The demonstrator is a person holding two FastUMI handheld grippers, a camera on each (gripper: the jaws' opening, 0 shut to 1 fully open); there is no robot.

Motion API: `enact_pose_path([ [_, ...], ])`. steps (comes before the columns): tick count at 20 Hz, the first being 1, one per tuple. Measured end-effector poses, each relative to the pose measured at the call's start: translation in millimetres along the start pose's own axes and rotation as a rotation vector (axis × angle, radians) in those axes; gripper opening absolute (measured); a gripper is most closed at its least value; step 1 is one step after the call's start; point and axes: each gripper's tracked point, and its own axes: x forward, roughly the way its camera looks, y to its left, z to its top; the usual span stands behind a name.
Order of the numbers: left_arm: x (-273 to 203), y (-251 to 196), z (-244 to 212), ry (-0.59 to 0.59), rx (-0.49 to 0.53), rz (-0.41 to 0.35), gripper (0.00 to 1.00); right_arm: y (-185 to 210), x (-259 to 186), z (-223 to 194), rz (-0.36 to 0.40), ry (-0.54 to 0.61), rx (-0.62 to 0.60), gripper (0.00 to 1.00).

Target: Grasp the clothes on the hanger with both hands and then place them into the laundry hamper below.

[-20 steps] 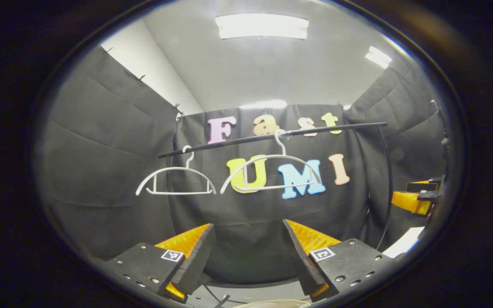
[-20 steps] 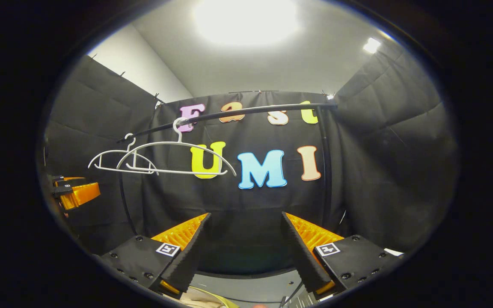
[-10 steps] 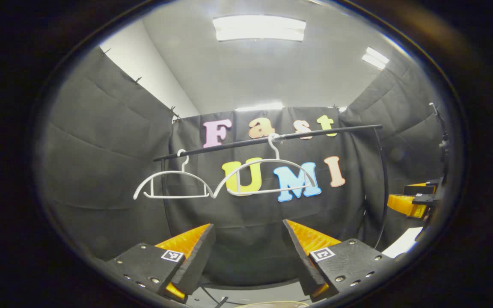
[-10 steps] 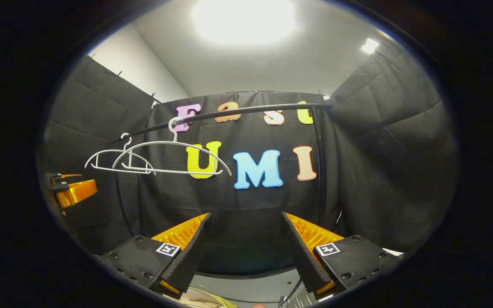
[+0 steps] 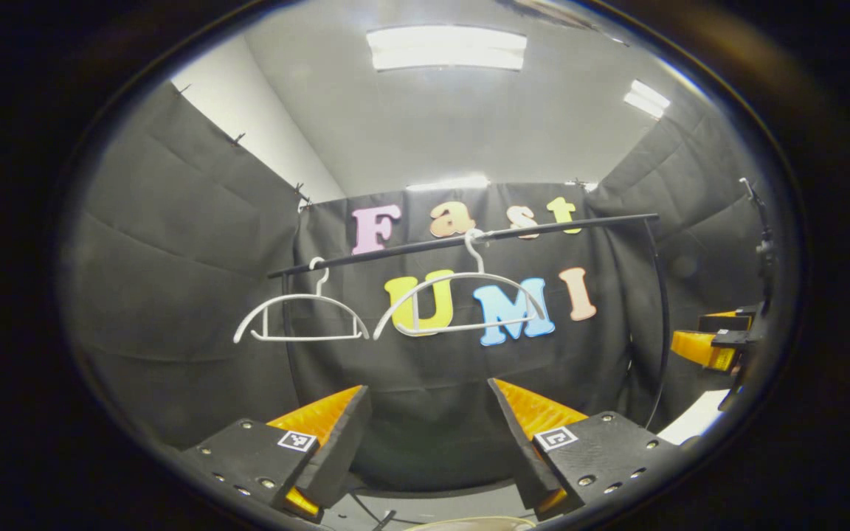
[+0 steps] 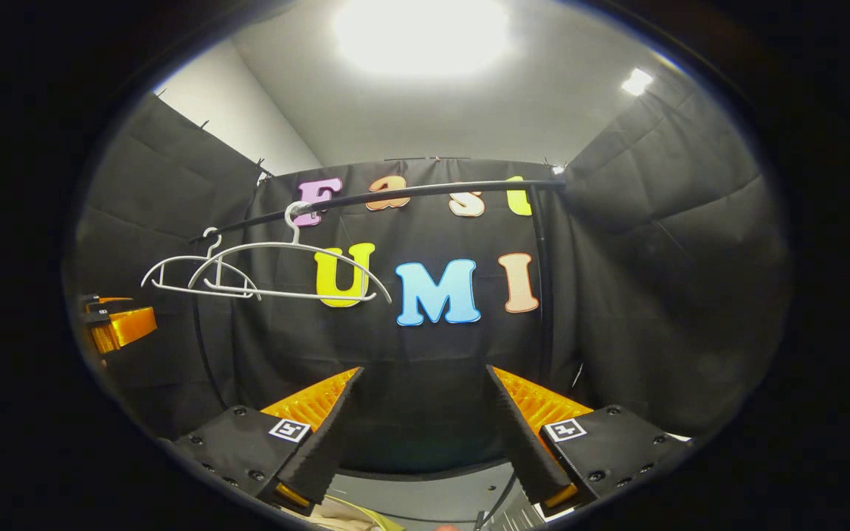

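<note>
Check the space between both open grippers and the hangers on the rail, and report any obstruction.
Nothing visible stands in the way. The left gripper and right gripper are open and face the two white hangers on the black rail across open air. Both hangers hang bare, with no clothes.

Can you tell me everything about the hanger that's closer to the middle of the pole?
The hanger is white and thin, and looks like plastic. It has a curved top like a rainbow, a straight bar along the bottom and a short post inside near one end. Its hook loops over the black pole, the only thing it touches. It hangs a bit tilted, with no clothes on it, beside a second hanger.
</note>
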Motion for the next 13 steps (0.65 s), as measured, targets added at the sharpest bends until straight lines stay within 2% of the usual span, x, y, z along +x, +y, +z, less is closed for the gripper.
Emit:
enact_pose_path([
  [11, 4, 16, -11, 0.011, -0.010, -0.002, 0.91, 0, 3, 5, -0.033, -0.010, -0.016, 0.96],
  [12, 4, 17, -12, 0.009, -0.011, -0.004, 0.91, 1, 2, 5, -0.034, -0.011, -0.017, 0.99],
  [13, 6, 18, -12, 0.007, -0.011, -0.004, 0.91, 2, 2, 6, -0.035, -0.014, -0.019, 0.96],
])
